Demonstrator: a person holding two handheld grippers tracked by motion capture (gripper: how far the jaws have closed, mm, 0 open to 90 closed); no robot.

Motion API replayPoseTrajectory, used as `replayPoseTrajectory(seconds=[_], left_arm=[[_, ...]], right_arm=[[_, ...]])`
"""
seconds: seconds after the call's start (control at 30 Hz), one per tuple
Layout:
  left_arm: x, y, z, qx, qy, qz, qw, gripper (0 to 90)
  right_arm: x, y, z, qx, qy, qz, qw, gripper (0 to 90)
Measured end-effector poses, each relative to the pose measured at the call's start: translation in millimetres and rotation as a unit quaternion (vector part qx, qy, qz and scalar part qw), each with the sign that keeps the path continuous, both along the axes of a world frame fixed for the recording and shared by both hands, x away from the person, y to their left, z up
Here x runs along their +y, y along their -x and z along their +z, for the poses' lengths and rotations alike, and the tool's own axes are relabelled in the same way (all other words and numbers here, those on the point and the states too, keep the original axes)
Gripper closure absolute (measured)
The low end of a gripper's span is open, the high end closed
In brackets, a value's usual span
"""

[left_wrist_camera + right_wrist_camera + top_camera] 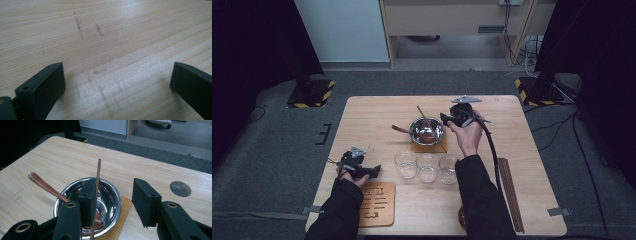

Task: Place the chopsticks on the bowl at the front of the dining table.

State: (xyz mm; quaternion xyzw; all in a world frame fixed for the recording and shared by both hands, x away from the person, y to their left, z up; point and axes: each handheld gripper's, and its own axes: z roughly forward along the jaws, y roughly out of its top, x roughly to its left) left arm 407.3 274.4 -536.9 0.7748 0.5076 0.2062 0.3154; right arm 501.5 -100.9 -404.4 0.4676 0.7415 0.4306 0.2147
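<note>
The chopstick, standing tilted in the steel bowl, is seen just beside 1 pad of the released right gripper, the left gripper resting open well apart.

In the right gripper view, the left pad of the right gripper covers the middle of the chopstick, and the picture's lower edge cuts off the stick's bottom end. Whether the stick touches that pad cannot be told. The same pad hides where the spoon meets the floor of the steel bowl, and the bowl's near rim runs off the lower edge.

In the left gripper view, both pads of the left gripper are cut by the frame.

In the high view, the engraving on the wooden board is too small to read, and a sleeve covers its left edge.
</note>
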Motion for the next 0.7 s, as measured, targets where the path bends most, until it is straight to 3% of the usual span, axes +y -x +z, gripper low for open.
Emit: replayPoseTrajectory(seconds=[0.4,0.7], left_arm=[[0.0,0.0,0.0,0.000,0.000,0.000,1.0000,0.0],[0.0,-0.1,0.0,0.000,0.000,0.000,1.0000,0.0]], right_arm=[[-25.9,15.8,7.9,-0.009,-0.001,-0.004,0.9999,50.2],[-35.5,28.2,13.4,-0.016,0.013,0.000,0.9998,47.5]])
